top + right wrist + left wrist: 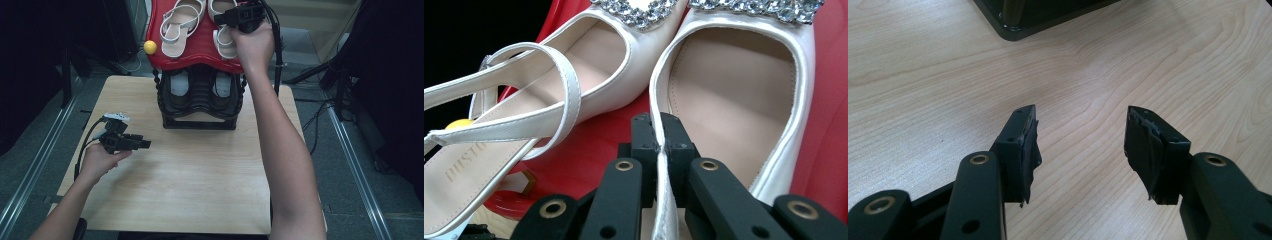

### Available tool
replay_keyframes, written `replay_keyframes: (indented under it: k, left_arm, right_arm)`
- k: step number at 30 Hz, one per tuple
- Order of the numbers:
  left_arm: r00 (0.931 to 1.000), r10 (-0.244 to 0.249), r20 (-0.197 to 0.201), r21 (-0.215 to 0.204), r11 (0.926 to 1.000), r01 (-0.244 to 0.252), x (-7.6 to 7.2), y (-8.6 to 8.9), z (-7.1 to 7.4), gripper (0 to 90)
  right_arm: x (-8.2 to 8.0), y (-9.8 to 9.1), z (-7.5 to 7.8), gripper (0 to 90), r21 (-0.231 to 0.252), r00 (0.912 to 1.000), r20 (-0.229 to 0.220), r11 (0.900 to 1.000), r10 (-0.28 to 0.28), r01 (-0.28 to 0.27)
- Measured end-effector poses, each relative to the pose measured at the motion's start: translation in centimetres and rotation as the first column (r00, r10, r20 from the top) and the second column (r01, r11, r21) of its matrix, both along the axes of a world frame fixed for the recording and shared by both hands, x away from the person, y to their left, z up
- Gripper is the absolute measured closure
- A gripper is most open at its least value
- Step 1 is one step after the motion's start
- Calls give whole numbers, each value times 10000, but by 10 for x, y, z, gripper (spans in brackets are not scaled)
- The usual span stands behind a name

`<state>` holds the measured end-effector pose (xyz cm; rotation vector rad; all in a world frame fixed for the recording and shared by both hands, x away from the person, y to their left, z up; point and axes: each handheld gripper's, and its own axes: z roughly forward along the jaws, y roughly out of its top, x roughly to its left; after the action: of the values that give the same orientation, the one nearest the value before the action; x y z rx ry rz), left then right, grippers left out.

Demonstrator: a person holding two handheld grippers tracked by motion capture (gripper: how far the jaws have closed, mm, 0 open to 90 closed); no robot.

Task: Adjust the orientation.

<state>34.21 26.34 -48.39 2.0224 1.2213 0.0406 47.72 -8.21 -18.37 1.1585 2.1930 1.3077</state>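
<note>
Wood table (190,180), black rack (200,107) w/ 2nd shoe pair (180,82).

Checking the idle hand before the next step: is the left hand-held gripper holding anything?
No: the left hand-held gripper has its jaws apart over the bare wooden table, with nothing between them.

Right shoe (223,30): toe cut off by the frame's 12 o'clock edge, heel hidden under the hand (255,45); lower-tier shoes (180,82) largely hidden beneath the red shelf (200,47); insole lettering (464,165) unreadable.
</note>
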Motion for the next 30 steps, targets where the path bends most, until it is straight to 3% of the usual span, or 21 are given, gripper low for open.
replay_keyframes:
  k: [8, 21, 30]
  left_arm:
    - [10000, 29, -1, -26, 10000, -29, 0, 1, 1, 476]
    - [10000, 0, -4, -14, 10000, 0, 0, 0, 0, 476]
    - [10000, 30, -28, -30, 10000, -30, 0, 0, 0, 475]
  right_arm:
    - [1, 0, 1, 852, 45, 10000, 16, 10000, -39, 39]
    - [0, -6, 12, 771, 530, 9998, 86, 9984, -205, 200]
    - [-6, -21, 28, 688, 853, 9985, 297, 9954, -455, 428]
